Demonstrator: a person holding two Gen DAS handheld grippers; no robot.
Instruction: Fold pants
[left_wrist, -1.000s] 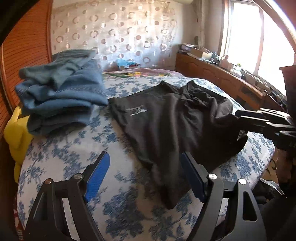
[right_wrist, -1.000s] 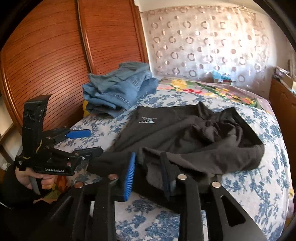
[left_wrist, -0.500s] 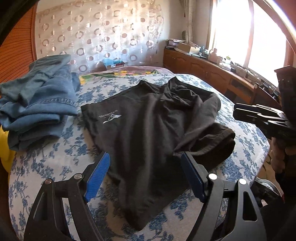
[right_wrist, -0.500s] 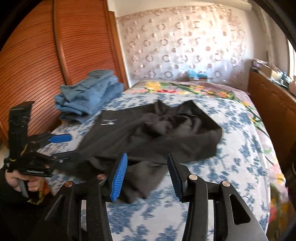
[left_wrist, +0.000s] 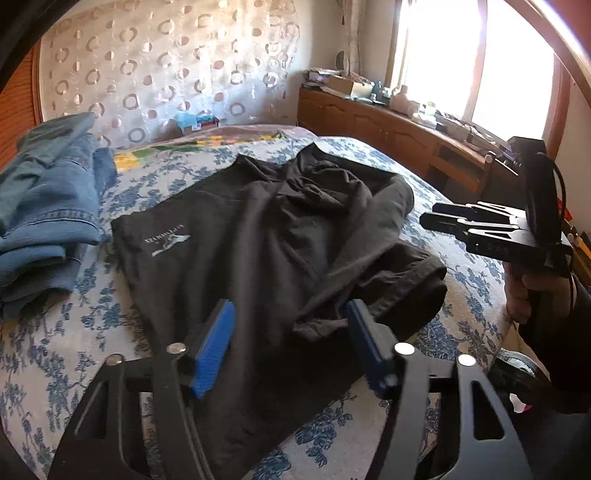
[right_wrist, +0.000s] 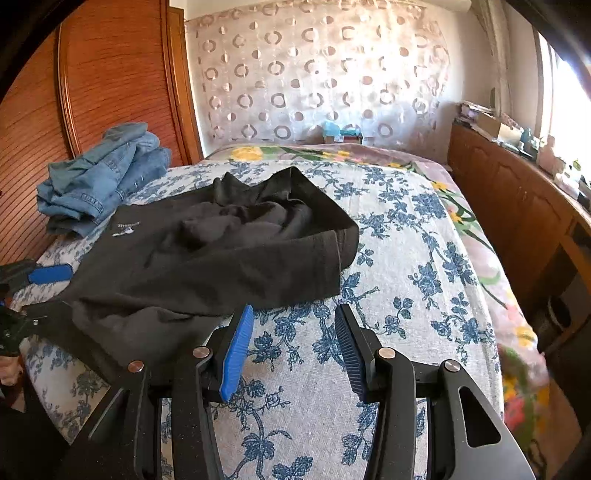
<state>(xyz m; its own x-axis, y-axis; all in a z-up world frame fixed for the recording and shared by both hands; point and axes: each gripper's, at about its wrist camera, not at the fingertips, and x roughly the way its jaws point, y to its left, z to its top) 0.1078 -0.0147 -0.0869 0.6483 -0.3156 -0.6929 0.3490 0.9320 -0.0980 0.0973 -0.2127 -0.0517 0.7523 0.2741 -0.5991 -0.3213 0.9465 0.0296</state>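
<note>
Black pants (left_wrist: 266, 243) with a small white logo lie crumpled on the blue-flowered bedspread (left_wrist: 55, 354); they also show in the right wrist view (right_wrist: 207, 258). My left gripper (left_wrist: 290, 332) is open and empty, just above the near end of the pants. My right gripper (right_wrist: 293, 332) is open and empty, over bare bedspread to the right of the pants. The right gripper also shows at the right edge of the left wrist view (left_wrist: 480, 225). The left gripper's blue pad (right_wrist: 50, 274) shows at the left in the right wrist view.
A pile of folded blue jeans (left_wrist: 44, 210) lies at the bed's left side, also in the right wrist view (right_wrist: 99, 177). A wooden wardrobe (right_wrist: 92, 92) stands left. A wooden sideboard with clutter (left_wrist: 406, 129) runs under the window on the right.
The right gripper has let go of the pants, opened wider and swung right over bare bedspread. The left gripper has moved right and forward over the pants' near end.
</note>
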